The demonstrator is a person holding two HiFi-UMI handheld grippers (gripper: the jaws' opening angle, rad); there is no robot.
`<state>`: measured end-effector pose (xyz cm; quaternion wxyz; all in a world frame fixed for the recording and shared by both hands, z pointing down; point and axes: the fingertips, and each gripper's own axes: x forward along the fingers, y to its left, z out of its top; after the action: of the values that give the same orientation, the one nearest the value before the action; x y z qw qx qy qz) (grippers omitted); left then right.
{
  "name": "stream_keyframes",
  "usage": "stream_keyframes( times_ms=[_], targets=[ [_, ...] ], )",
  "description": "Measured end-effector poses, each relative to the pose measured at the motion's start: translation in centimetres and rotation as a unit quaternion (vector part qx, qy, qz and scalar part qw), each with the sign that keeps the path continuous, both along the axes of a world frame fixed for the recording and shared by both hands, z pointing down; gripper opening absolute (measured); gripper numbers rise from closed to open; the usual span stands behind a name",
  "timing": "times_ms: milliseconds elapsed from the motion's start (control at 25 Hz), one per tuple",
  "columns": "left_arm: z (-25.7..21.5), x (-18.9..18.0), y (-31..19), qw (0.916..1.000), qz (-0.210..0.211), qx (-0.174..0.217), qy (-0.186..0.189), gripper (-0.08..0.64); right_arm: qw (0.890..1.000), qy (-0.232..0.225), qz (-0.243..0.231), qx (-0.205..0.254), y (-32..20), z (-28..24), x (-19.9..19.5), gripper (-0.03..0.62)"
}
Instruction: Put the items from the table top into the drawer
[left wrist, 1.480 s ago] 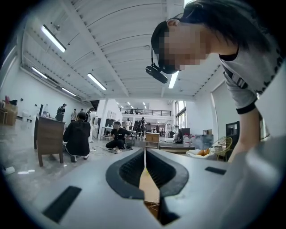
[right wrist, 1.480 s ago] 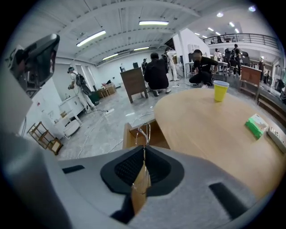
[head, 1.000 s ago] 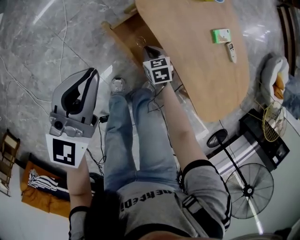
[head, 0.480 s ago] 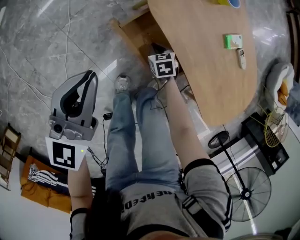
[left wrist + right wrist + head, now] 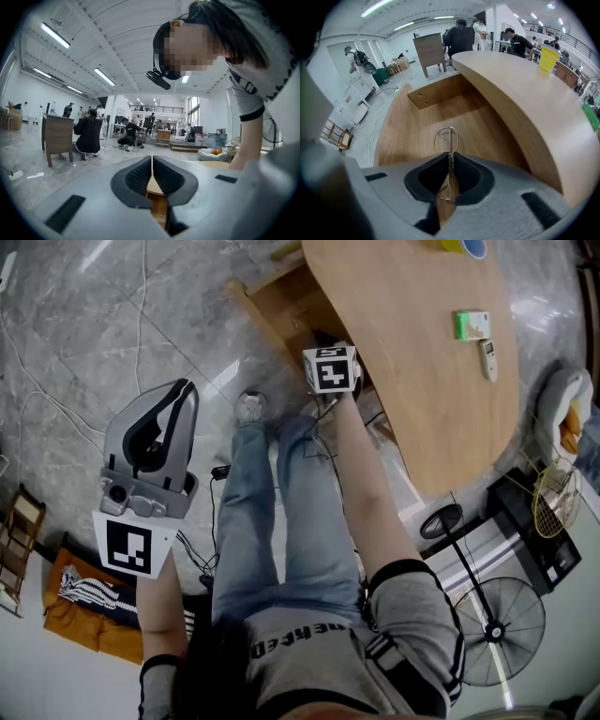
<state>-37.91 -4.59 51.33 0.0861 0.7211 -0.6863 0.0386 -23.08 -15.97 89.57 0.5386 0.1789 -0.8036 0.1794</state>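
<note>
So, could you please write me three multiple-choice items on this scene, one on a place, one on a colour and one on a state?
1. What does the right gripper point down into? A the open drawer; B a sink; C a basket.
2. What colour is the small box on the table? A red; B green; C black.
3. How do the left gripper's jaws stand? A wide apart; B closed on a cup; C together and empty.

Key: A, the right gripper's view looks into the drawer, its jaws opening with the metal wire item between them; B, the head view shows the box green; C, the pads meet with nothing between them.
</note>
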Motion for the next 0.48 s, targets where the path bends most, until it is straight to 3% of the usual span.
stream_keyframes(
  times_ms=[280, 360, 480],
  targets=[
    [-0.1, 0.0, -0.1, 0.9999, 0.010, 0.004, 0.000, 0.014, 1.000, -0.023, 0.021, -0.006, 0.5, -1.8, 0.2, 0.047],
    [-0.6, 0.3, -0.2, 0.9998, 0.017, 0.007, -0.002, 0.014, 0.999, -0.034, 0.025, 0.001, 0.7, -3.0, 0.4, 0.005],
    [-1.2, 0.9, -0.3, 0.9995, 0.031, 0.012, -0.002, 0.014, 0.998, -0.061, 0.019, 0.008, 1.4, -5.4, 0.6, 0.003]
  ],
)
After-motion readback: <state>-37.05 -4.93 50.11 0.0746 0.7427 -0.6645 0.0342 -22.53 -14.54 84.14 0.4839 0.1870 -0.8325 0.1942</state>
